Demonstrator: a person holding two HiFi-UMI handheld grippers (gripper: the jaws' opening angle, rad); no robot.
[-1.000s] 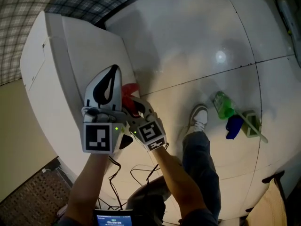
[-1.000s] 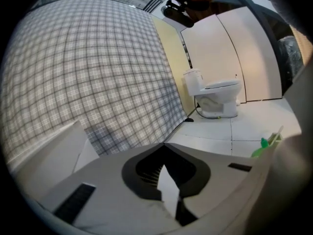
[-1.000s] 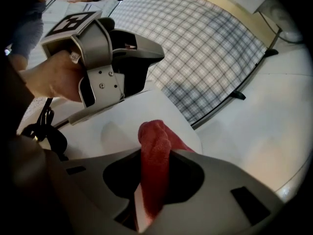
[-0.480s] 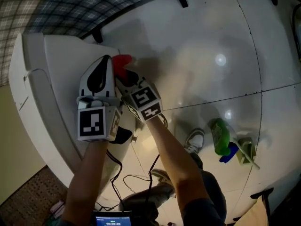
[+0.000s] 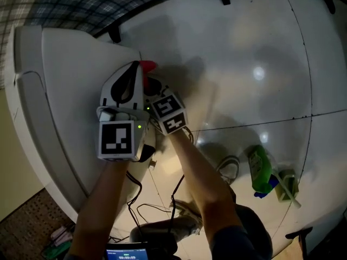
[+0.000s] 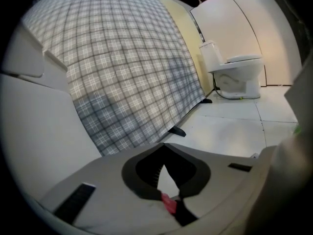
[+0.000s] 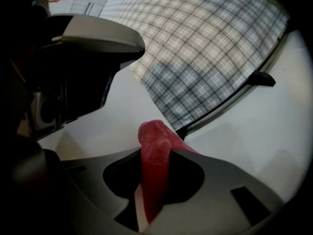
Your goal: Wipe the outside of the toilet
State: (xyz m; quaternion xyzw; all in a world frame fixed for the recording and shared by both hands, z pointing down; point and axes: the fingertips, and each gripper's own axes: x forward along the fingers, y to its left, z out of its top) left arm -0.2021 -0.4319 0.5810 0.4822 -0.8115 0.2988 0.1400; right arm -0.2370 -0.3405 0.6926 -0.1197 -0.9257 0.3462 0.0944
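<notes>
Scene: A person stands over a white toilet on a glossy white tile floor, a hand-held gripper in each fist, both pointed at the fixture's outer wall.
Right gripper: The right gripper has its jaws clamped on a red cloth. A folded length of the fabric stands up between the jaws and bulges out past their tips.
Cloth: It lies against the far edge of the toilet's white side, right where that wall meets the floor line, just beside the tip of the other tool.
Left gripper: The left gripper has its jaws drawn together, tips meeting, with nothing clamped at the tips. A small red scrap shows low near their base; what it is cannot be made out. It lies along the toilet's side, close against the right-hand tool.
Backdrop: A grey plaid partition on black feet runs behind the toilet. The left gripper view also takes in a second toilet well across the room.
Floor: A green spray bottle lies on its side near the person's shoe, touching something blue, with a pale green holder just beyond it. Black cables trail below the arms.
</notes>
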